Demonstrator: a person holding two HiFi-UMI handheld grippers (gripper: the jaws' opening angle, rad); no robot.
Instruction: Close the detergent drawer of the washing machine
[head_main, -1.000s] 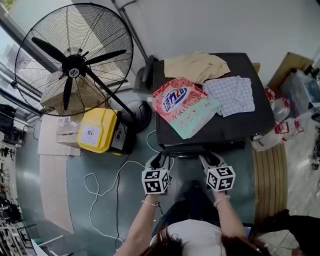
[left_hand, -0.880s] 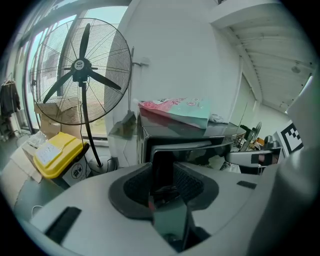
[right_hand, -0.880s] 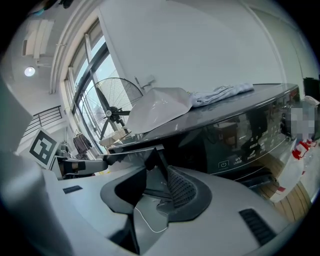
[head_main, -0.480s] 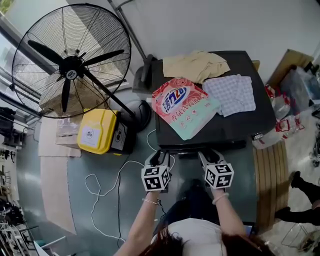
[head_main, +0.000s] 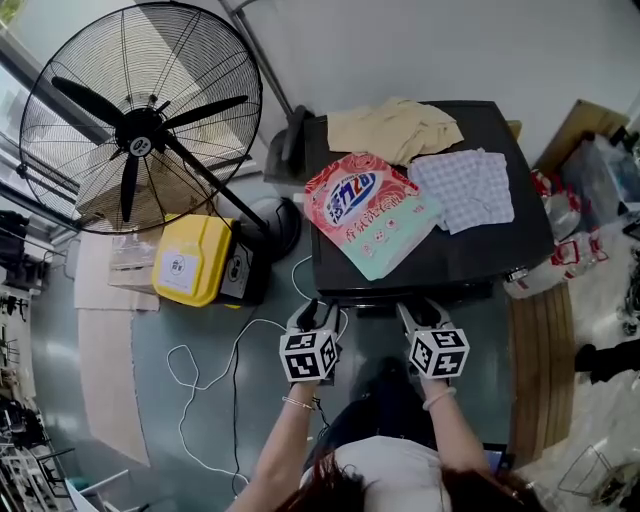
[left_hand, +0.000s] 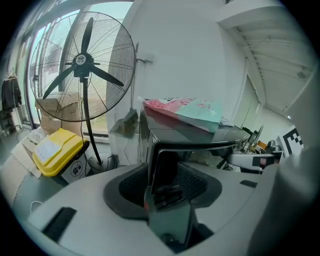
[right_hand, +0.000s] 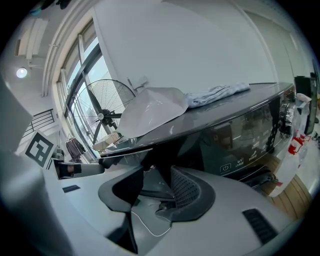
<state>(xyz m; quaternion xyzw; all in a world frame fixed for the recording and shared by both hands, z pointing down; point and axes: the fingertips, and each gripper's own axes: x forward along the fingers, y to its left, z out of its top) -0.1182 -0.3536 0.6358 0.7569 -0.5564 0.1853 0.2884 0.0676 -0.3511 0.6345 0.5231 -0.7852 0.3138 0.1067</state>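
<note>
Handling, by my judgement: the glossy black plastic detergent drawer (left_hand: 169, 165), at the front left corner of the black washing machine (head_main: 480, 250), is stiff, light and slippery, so push on its flat face. The left hand-held gripper (head_main: 316, 311) and right hand-held gripper (head_main: 422, 311) have just been opening and are now spread. The drawer front stands between the left jaws, not pinched.

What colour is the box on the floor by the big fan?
Yellow, with a white label: the plastic box shows best in the head view.

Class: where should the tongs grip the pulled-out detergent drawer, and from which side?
Its glossy front panel, from the front: the detergent drawer juts from the washing machine toward the left tongs, whose jaws have just been opening and straddle it.
</note>
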